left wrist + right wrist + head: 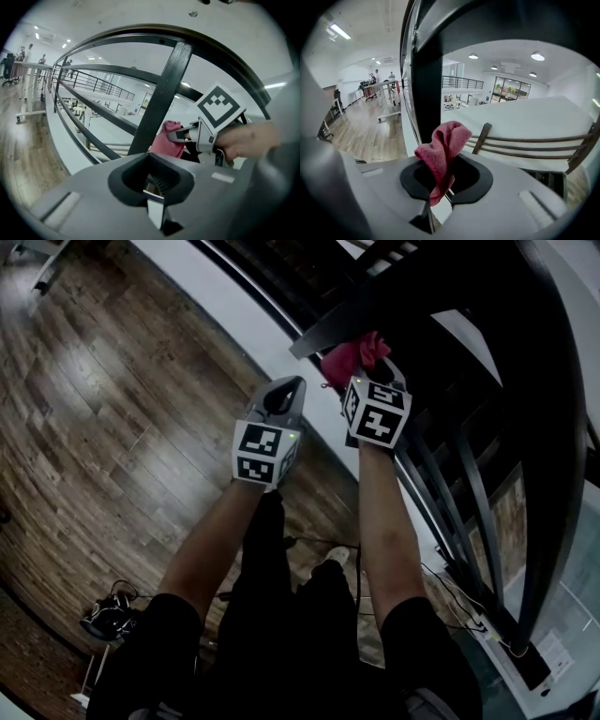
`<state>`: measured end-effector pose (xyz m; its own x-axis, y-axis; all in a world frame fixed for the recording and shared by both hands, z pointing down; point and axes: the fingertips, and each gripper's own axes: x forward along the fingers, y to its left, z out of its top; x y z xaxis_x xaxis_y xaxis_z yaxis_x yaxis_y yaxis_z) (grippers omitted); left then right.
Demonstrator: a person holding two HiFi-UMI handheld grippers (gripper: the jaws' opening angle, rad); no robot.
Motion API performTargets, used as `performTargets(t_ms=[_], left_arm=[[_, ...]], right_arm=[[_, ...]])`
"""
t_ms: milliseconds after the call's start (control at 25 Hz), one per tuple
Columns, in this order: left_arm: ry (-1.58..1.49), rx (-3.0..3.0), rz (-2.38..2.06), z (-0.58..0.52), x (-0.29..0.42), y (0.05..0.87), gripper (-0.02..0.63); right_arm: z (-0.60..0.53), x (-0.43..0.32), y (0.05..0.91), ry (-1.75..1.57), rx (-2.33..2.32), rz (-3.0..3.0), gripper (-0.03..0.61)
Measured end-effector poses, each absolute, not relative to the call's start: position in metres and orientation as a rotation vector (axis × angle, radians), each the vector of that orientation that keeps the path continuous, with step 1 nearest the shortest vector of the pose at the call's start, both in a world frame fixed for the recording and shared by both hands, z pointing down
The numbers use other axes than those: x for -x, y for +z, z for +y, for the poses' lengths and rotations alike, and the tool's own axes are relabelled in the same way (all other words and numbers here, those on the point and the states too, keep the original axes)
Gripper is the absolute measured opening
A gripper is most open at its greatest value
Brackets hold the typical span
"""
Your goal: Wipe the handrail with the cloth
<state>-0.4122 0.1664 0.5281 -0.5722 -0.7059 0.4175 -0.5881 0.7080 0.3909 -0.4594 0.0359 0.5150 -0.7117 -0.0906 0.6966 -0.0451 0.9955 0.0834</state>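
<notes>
Cloth (443, 150), pink, clamped in right gripper (437, 190) close to the dark handrail (140, 33). Left gripper (155, 208): jaws together, nothing between.

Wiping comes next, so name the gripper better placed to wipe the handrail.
Probably right. The right gripper is shut on the pink cloth, close by the handrail; the left gripper is shut and holds nothing.

cloth (443, 150): nubbly pink terry | handrail (211, 47): glossy black metal | floor (112, 409): wood planks (satin sheen)
</notes>
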Motion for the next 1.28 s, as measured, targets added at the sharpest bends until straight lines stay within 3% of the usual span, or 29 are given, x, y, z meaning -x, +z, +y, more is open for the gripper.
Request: performTargets(t_ms=[1280], left_arm=[[-0.192,-1.132,-2.283,0.077,0.334,0.511,-0.002]], right_arm=[[-0.041,0.339,0.518,0.132,-0.192,-2.334,0.052]])
